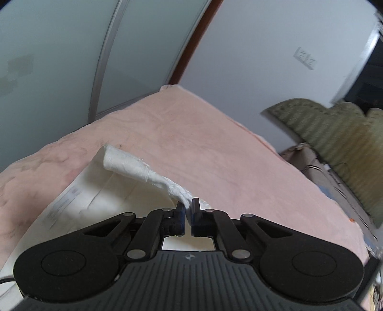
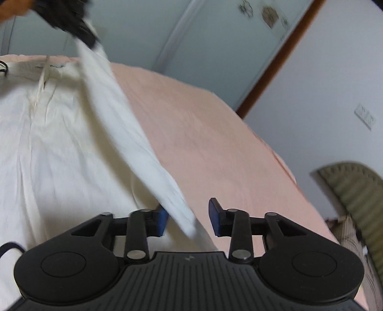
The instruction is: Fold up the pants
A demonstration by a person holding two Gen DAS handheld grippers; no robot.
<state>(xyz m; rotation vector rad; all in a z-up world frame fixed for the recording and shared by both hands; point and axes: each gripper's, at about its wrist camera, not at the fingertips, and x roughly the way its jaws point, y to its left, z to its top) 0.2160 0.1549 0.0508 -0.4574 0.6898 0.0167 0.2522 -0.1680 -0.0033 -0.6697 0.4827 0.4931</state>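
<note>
The left gripper (image 1: 188, 210) has its 2 blue-padded jaws pressed together on a bunched fold of the white pants (image 1: 134, 165), pinching the fabric right at the fingertips. From that pinch the cloth rises away as a twisted, rolled strip, lifted clear of the rest of the garment, which lies flat and pale beneath and to the left of it. A faint printed label shows along the flat part near the left edge, too blurred to read.

The right gripper (image 2: 188, 216) stands with its jaws spread apart. A lifted panel of the pants (image 2: 71, 143) hangs down between the 2 pads, its lower corner in the gap, but neither pad presses on it; the left pad sits just beside the cloth and the right pad is apart from it. That panel runs up and to the left to the other gripper (image 2: 69, 21), a dark blur at the top corner of the right wrist view, where the fabric is gathered.

The rest of the pants spreads wide and creased over the pink bedsheet (image 2: 215, 134), with the waistband and a drawstring toward the far edge. Beyond the bed stands a pale sliding wardrobe door (image 1: 59, 59) with a brown frame, a white wall with a socket plate (image 1: 305, 58), and an olive ribbed cushion (image 1: 335, 134) off to the right.
</note>
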